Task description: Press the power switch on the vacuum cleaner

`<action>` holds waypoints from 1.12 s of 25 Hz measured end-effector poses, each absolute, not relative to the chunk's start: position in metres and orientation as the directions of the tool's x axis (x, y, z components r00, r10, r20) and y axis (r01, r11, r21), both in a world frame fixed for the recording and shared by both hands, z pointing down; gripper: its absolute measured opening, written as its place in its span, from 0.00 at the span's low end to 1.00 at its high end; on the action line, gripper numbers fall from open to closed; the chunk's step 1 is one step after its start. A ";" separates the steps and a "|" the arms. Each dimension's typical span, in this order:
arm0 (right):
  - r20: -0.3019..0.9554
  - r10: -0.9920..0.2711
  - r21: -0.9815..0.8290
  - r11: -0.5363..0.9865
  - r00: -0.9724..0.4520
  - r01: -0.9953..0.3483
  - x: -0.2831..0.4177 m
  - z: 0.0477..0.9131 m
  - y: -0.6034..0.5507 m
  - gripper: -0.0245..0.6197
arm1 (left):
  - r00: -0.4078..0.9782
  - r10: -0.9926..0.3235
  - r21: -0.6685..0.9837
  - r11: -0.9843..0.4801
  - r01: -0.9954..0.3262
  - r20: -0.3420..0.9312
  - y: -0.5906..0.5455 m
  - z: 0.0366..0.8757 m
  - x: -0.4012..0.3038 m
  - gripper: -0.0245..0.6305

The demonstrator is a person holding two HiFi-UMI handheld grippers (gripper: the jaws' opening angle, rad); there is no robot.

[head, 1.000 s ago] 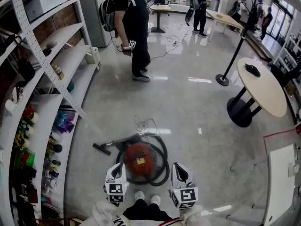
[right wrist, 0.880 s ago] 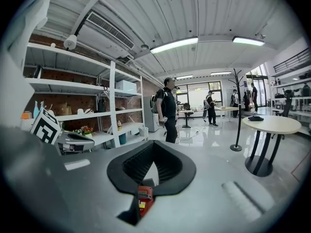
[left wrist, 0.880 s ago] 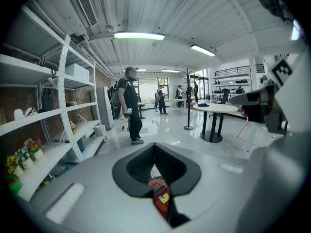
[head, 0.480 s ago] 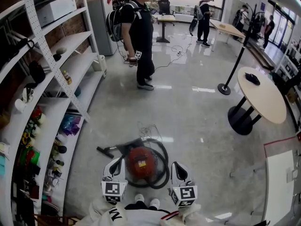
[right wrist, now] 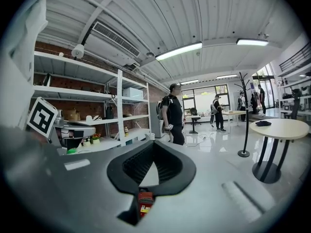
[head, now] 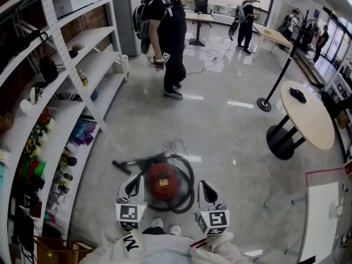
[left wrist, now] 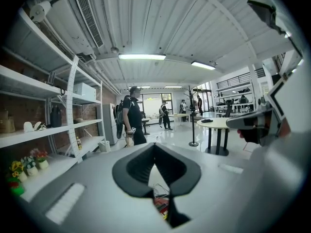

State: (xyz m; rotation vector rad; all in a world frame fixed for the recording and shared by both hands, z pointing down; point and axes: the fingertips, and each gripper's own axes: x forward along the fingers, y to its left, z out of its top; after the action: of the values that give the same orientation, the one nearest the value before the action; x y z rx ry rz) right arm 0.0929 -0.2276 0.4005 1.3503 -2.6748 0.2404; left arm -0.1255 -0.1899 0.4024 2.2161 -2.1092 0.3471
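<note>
Left claw (head: 135, 181) tips closed together, nothing between | right claw (head: 203, 185) same, tips touching, empty | red vacuum cleaner (head: 160, 181) on floor between both claws | black hose (head: 188, 172) looped round vacuum cleaner | person (head: 171, 37) stands beyond vacuum cleaner | shelving (head: 52, 128) to its left

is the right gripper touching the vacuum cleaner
Apart. In the right gripper view the vacuum cleaner shows small and far off through the hollow behind the closed tips of the right gripper, with nothing against them.
</note>
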 end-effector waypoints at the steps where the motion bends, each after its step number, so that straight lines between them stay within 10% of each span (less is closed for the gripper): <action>1: 0.192 -0.781 -0.085 0.590 -0.594 -0.803 0.092 0.401 -0.226 0.04 | 0.032 -0.978 -0.111 -0.056 -0.992 0.207 -0.188 0.403 -0.125 0.04; 28: 0.232 -0.751 -0.117 0.609 -0.618 -0.784 0.074 0.418 -0.194 0.04 | 0.028 -0.969 -0.095 -0.053 -0.994 0.245 -0.143 0.417 -0.128 0.04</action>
State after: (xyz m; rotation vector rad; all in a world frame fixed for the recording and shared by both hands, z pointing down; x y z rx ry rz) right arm 0.0743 -0.1940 0.4178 1.2849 -2.6727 0.3105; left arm -0.1283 -0.1435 0.4171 2.1769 -2.0887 0.3730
